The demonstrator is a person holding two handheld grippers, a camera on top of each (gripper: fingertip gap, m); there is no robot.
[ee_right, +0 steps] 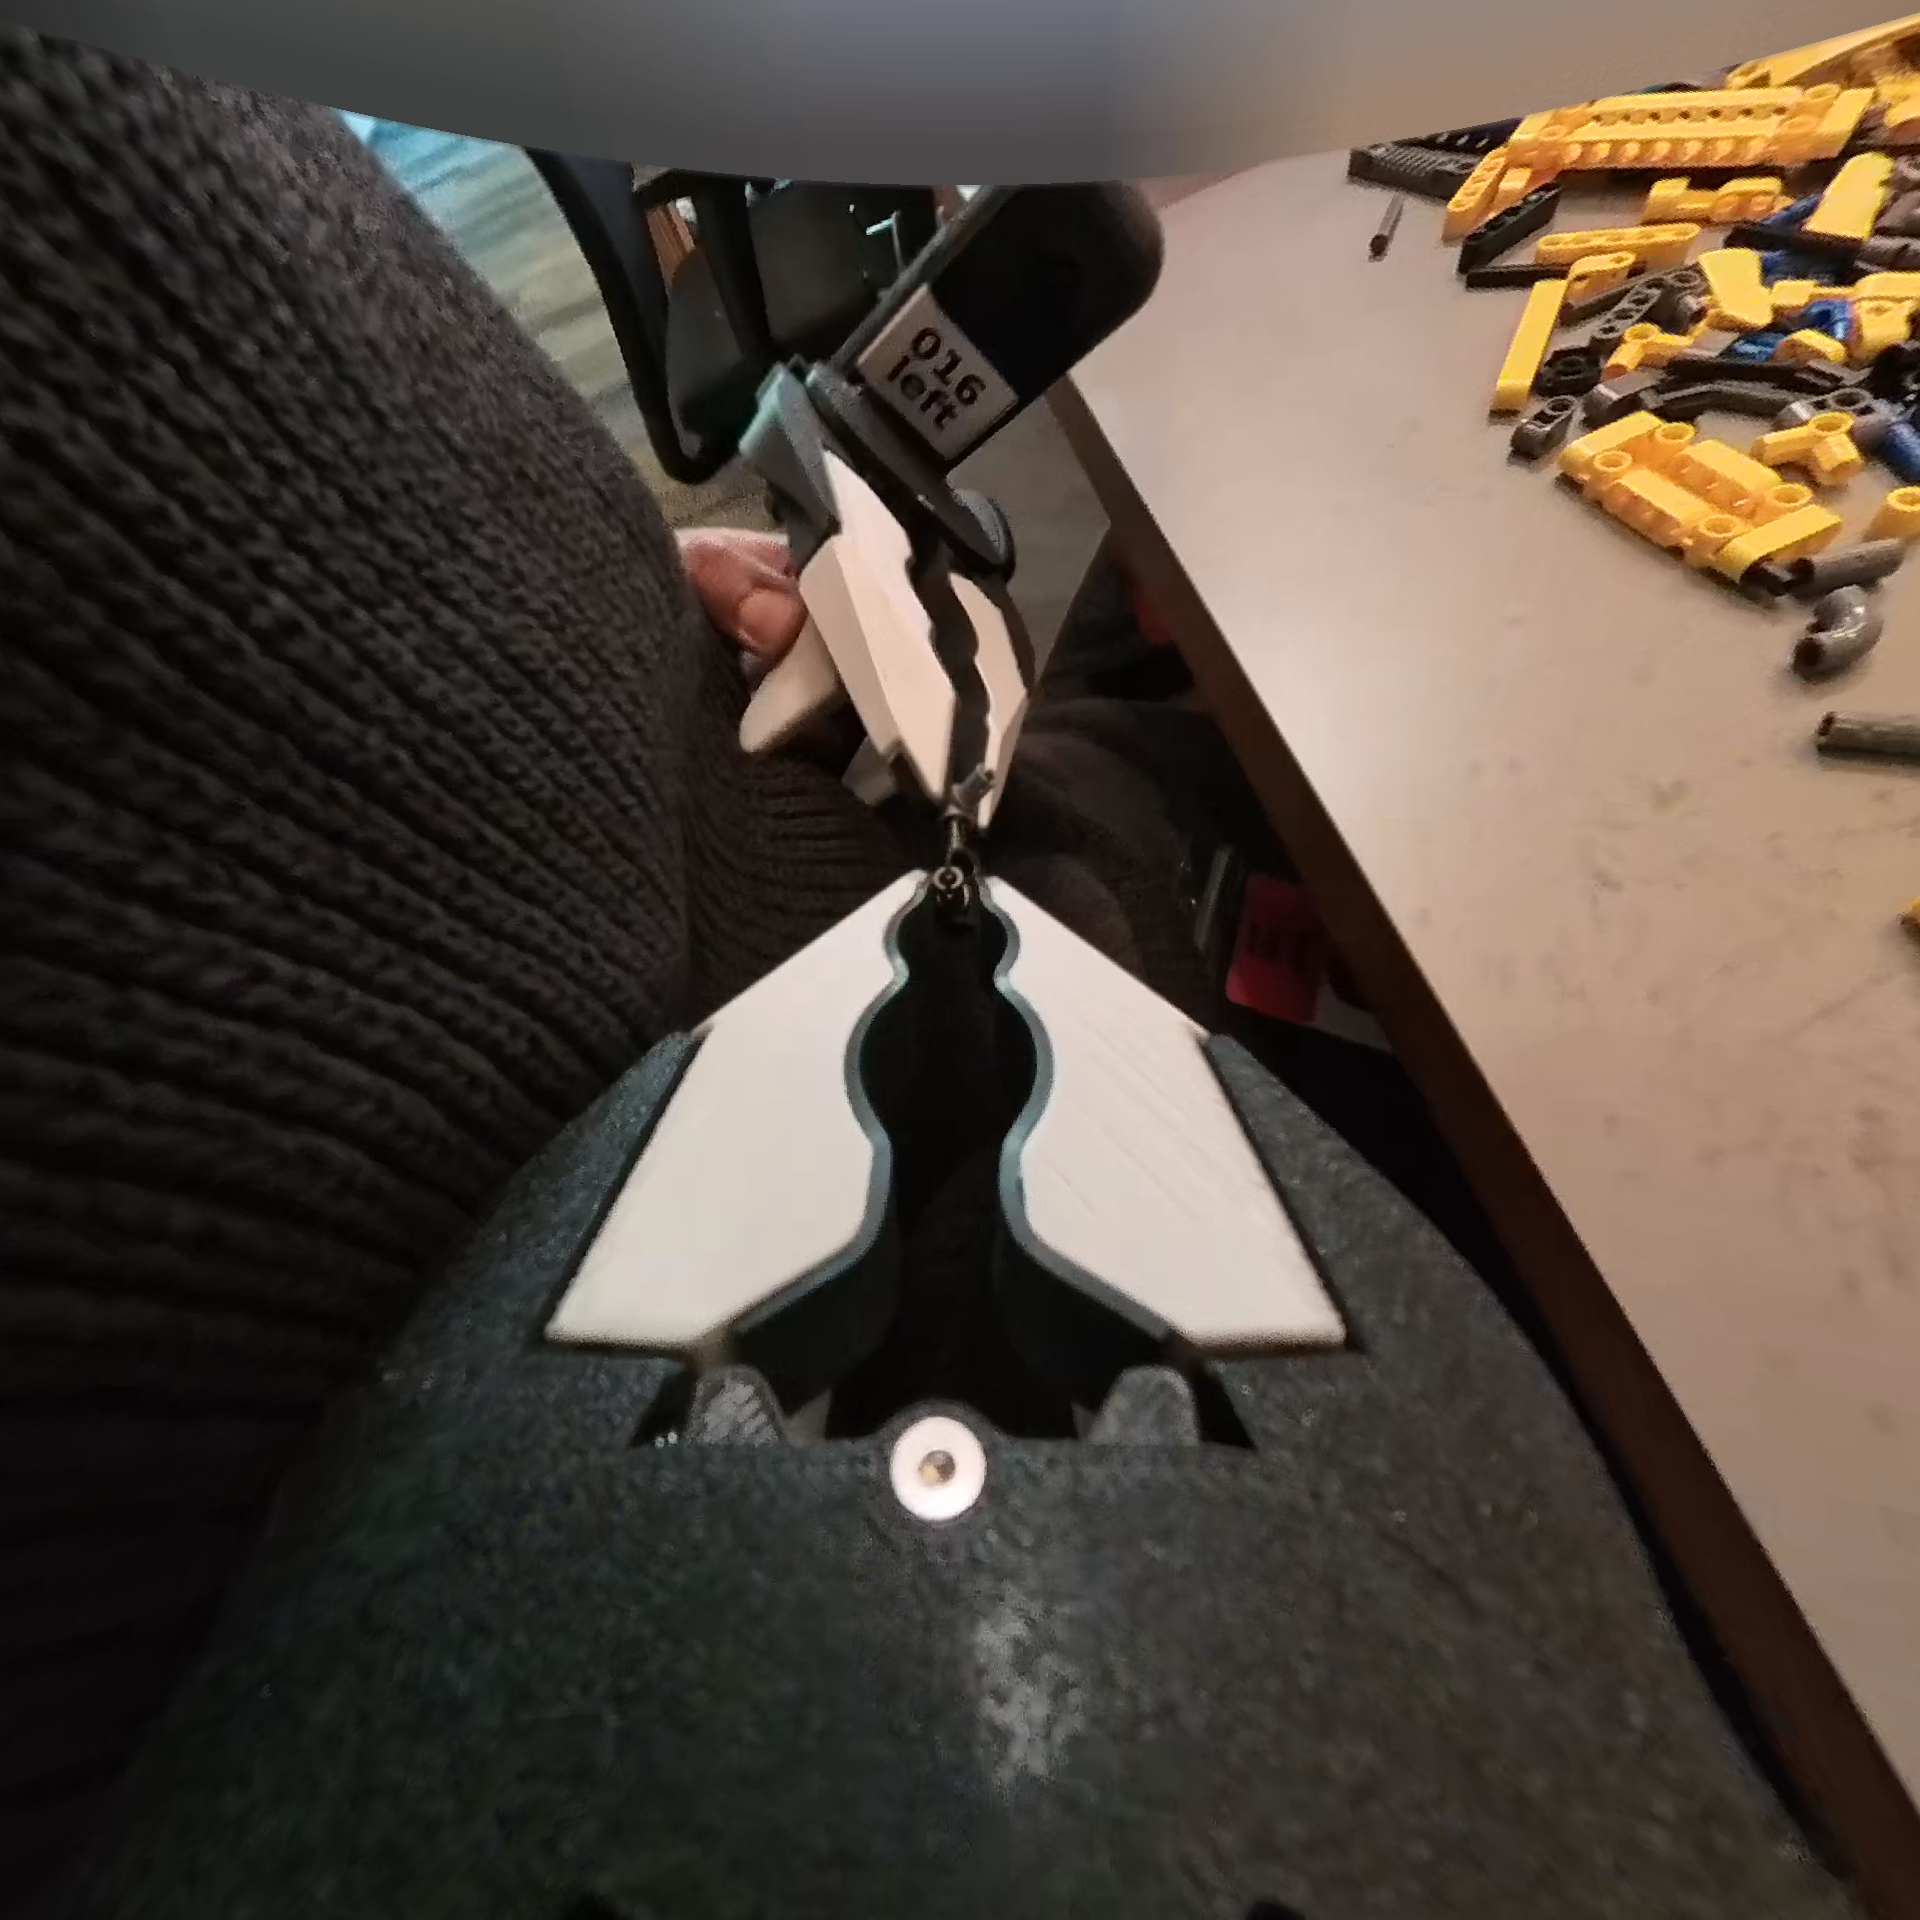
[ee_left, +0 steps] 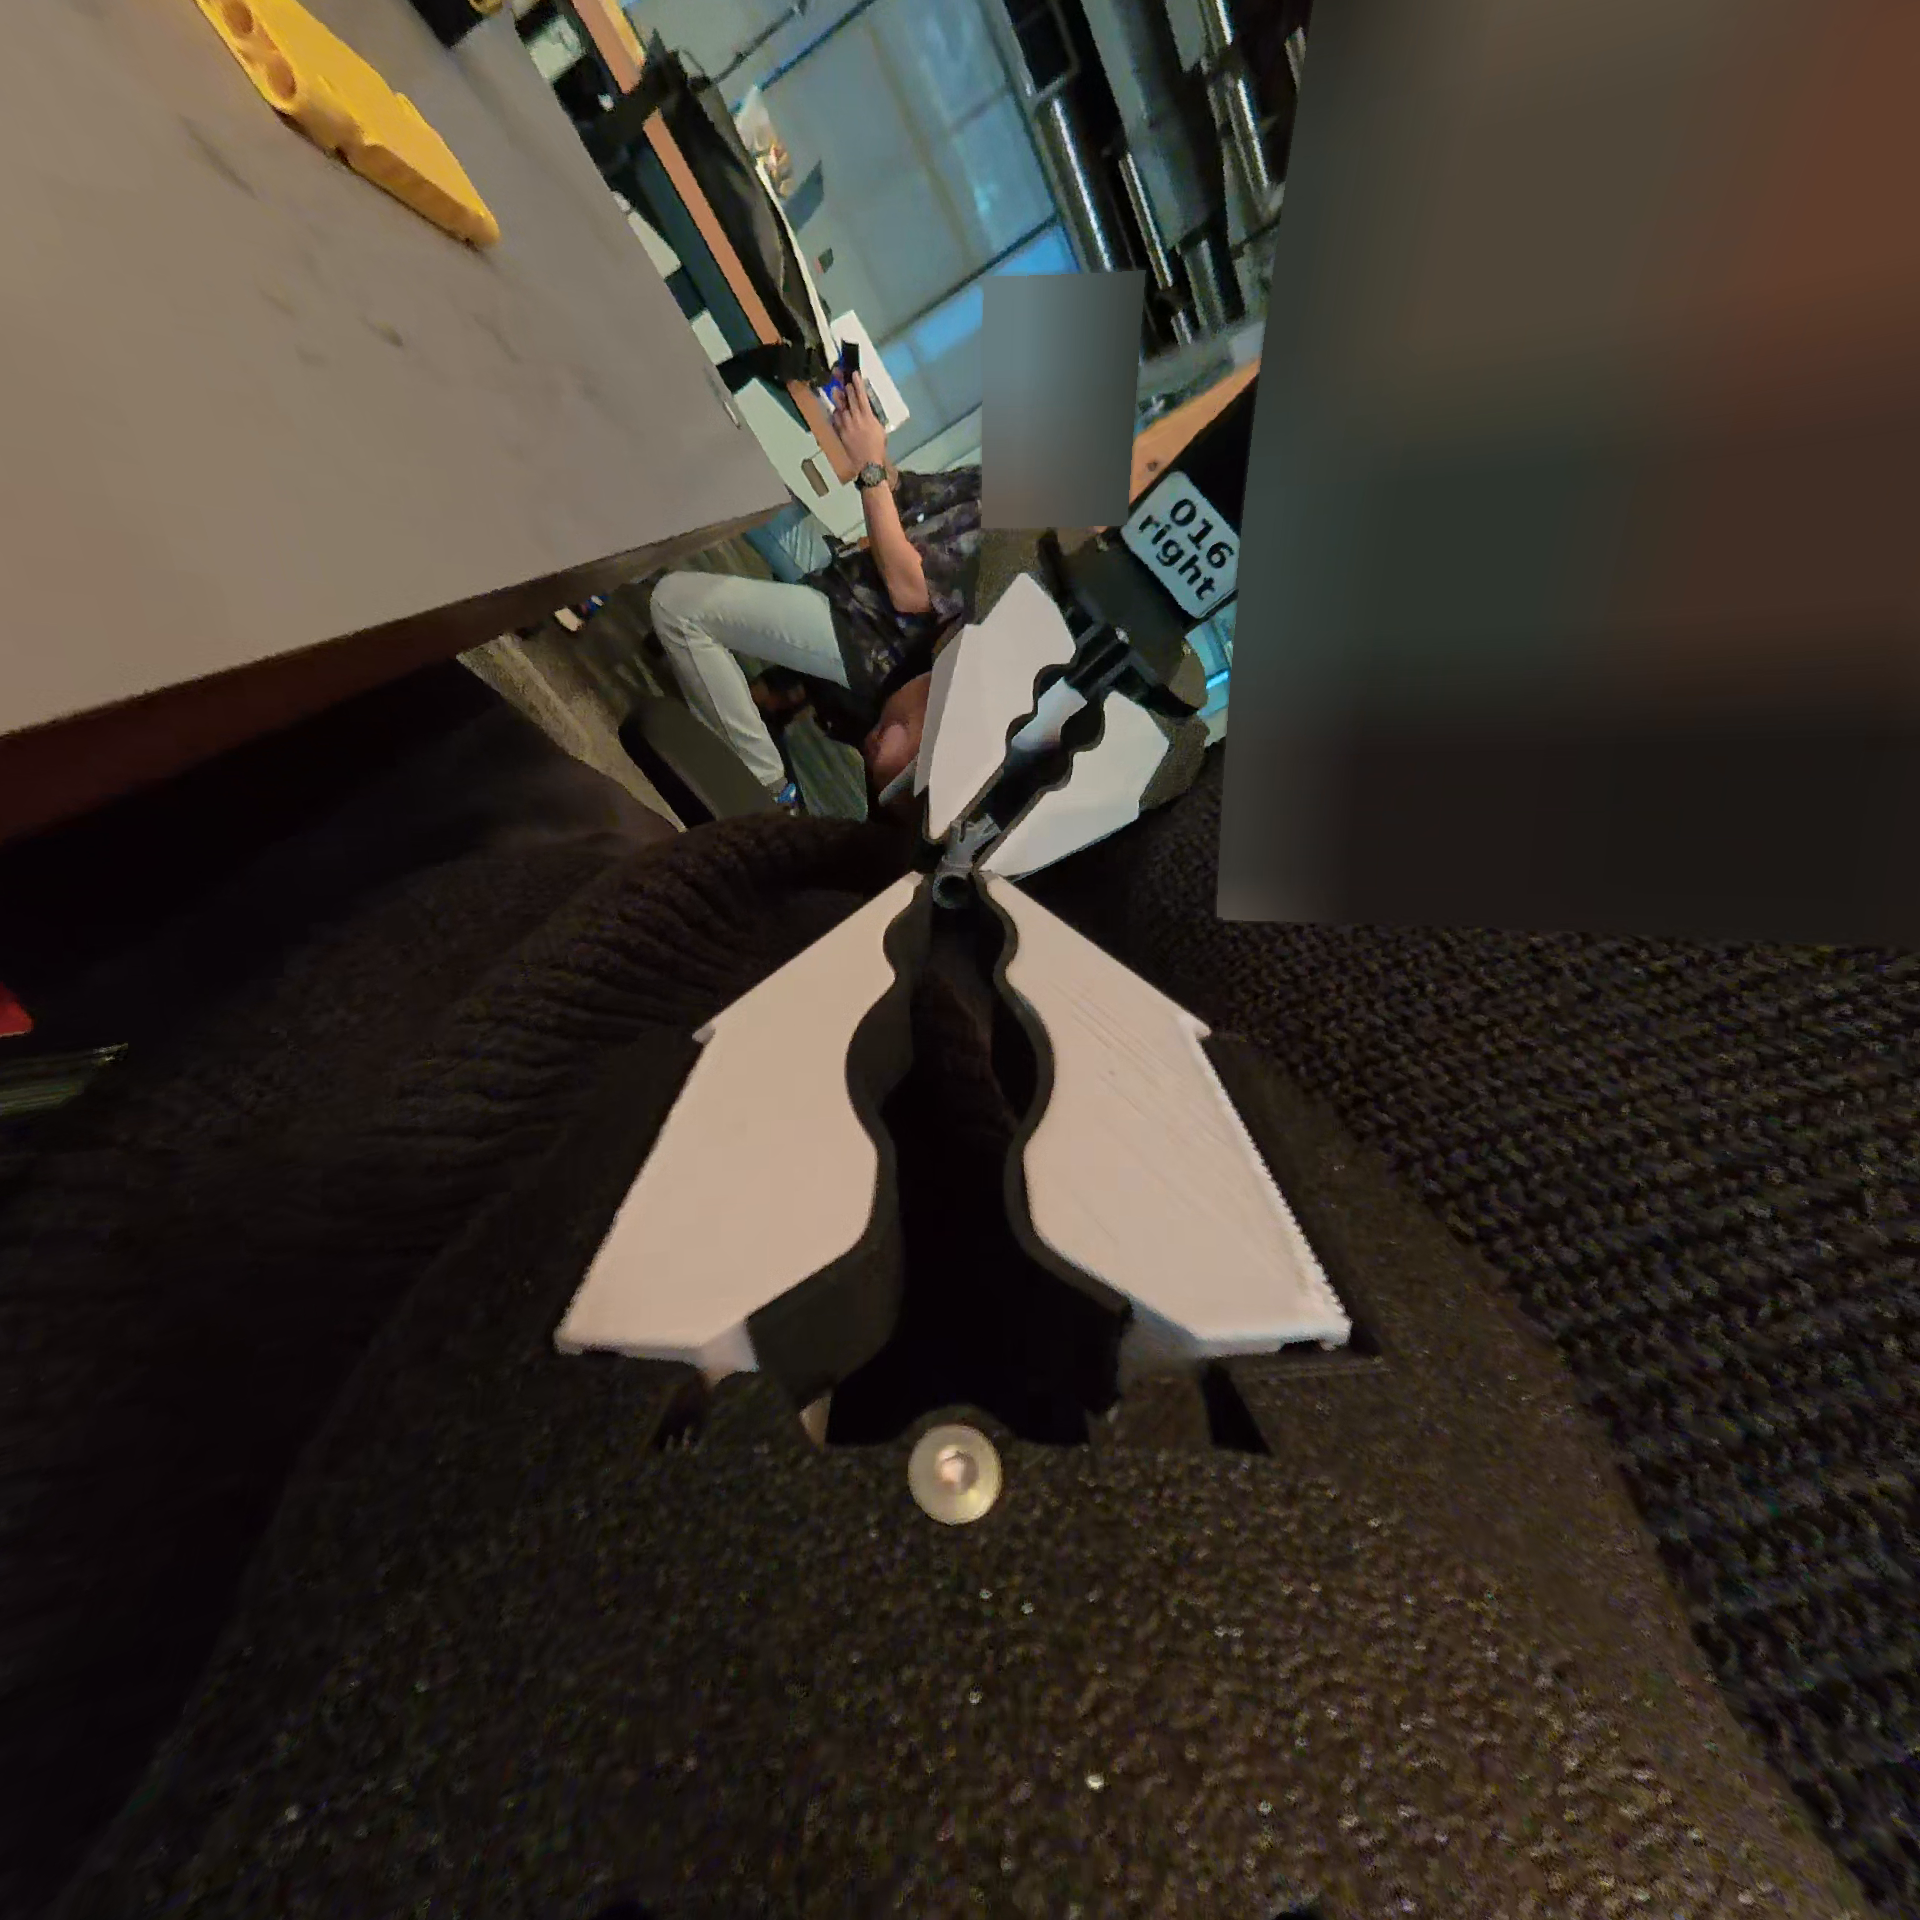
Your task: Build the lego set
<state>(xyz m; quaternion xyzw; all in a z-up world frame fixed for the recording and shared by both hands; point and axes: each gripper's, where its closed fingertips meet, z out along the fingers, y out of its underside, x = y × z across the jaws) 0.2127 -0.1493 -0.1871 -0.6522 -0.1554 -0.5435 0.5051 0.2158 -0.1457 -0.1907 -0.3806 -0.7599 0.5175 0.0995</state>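
Note:
My left gripper (ee_left: pixel 948 881) is shut on a small grey connector piece (ee_left: pixel 948 891) pinched at its very tips. My right gripper (ee_right: pixel 951 881) is shut on a small dark pin piece (ee_right: pixel 951 879) at its tips. The two grippers meet tip to tip in the air, below and beside the table edge and in front of a dark knitted sweater (ee_right: pixel 260 623). The two small pieces touch or nearly touch end to end. The right gripper (ee_left: pixel 961 826) shows beyond my left fingertips. The left gripper (ee_right: pixel 971 795) shows beyond my right fingertips, its grey piece (ee_right: pixel 975 787) pointing at the pin.
A grey table (ee_right: pixel 1455 831) runs along the right of the right wrist view, with a pile of yellow, black and blue building pieces (ee_right: pixel 1714 364). The left wrist view shows the table (ee_left: pixel 312 416) with a yellow perforated piece (ee_left: pixel 343 114). A seated person (ee_left: pixel 748 644) is far behind. My two grippers' fingertips are within a few centimetres of each other.

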